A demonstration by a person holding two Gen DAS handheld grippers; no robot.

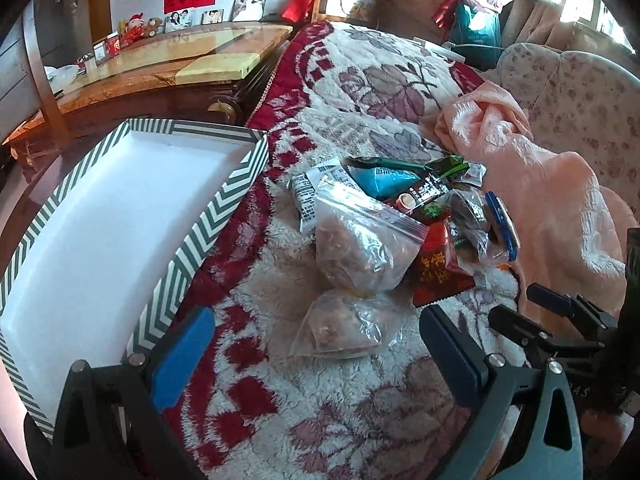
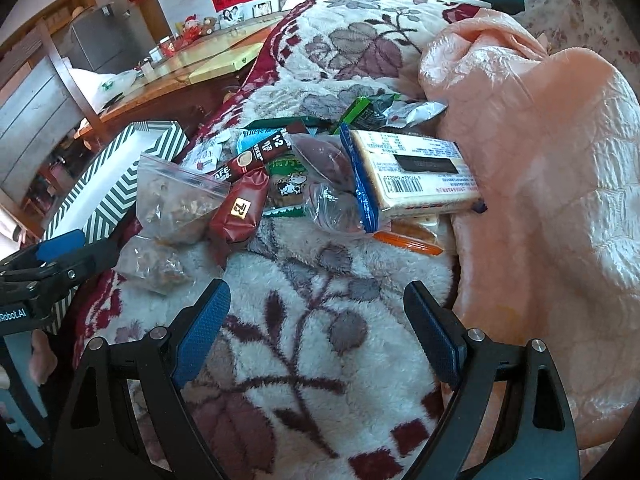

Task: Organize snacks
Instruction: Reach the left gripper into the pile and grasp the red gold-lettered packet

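Observation:
A pile of snacks lies on a floral fleece blanket: a clear zip bag of brown pieces, a smaller clear bag in front of it, a red packet, a blue packet and a coffee stick. The right wrist view shows the zip bag, a maroon packet, a large cracker pack and an orange packet. A striped white box stands empty at the left. My left gripper is open just before the small bag. My right gripper is open and empty, short of the pile.
A pink quilt is bunched to the right of the pile. A wooden table with small items stands beyond the blanket's left edge. The box also shows in the right wrist view, beside my left gripper.

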